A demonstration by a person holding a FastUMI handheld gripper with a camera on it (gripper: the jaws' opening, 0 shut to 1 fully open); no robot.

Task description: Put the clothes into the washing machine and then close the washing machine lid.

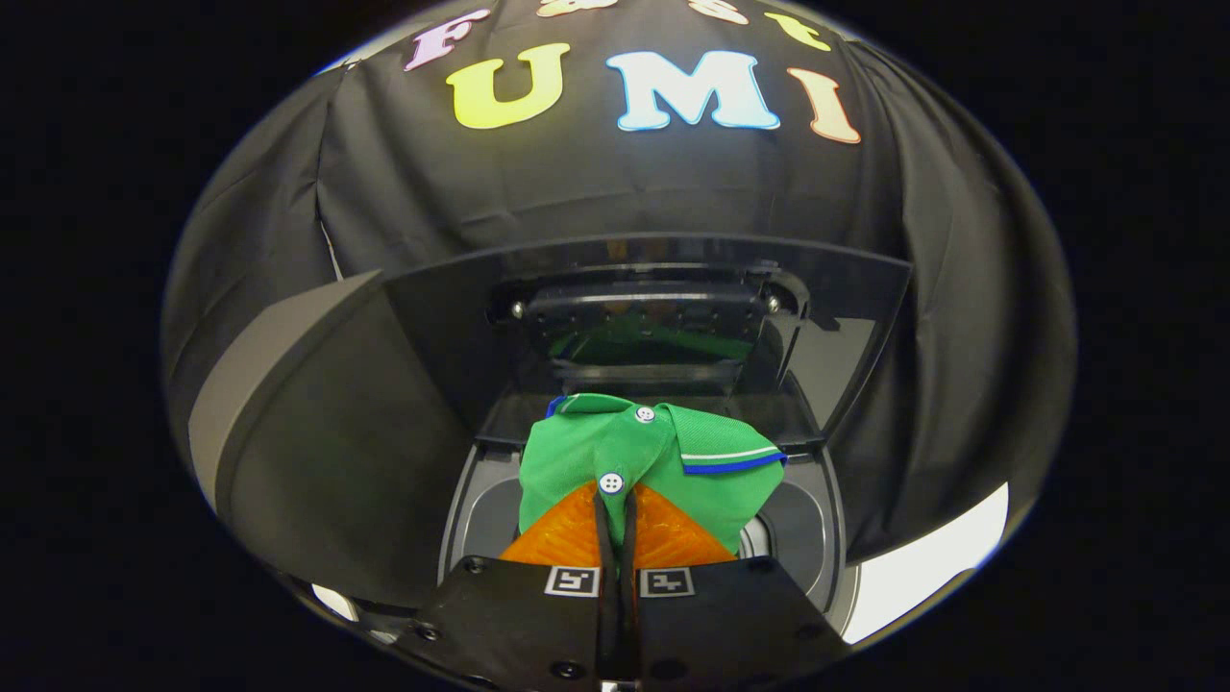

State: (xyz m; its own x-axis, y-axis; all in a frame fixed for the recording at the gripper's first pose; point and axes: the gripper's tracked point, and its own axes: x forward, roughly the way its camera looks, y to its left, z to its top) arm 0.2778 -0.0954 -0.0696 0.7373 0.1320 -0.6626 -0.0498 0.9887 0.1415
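Here, in the gripper view, the gripper [616, 500] is reaching forward from the bottom centre of the picture, and its two fingers are pressing together on a fold of a green shirt [615, 452], leaving almost no gap between them. The fingertips are meeting just below a white button [611, 482] on the shirt's front; a second white button [645, 414] is sitting higher up, near the collar. The collar [725, 452] is spreading toward the right of the shirt, showing a white and blue stripe along its edge.

The shirt is hanging in the lower middle of the picture, over the round opening of the washing machine [485, 509], whose grey rim is curving out on both sides of the cloth. Whether the shirt is touching the rim or the inside of the tub, I cannot tell.

Beyond the shirt, in the centre of the picture, the washing machine lid [653, 279] is standing raised, its dark glossy underside facing the camera and reflecting a patch of green. Black cloth is draping across the whole upper part of the picture behind the machine.
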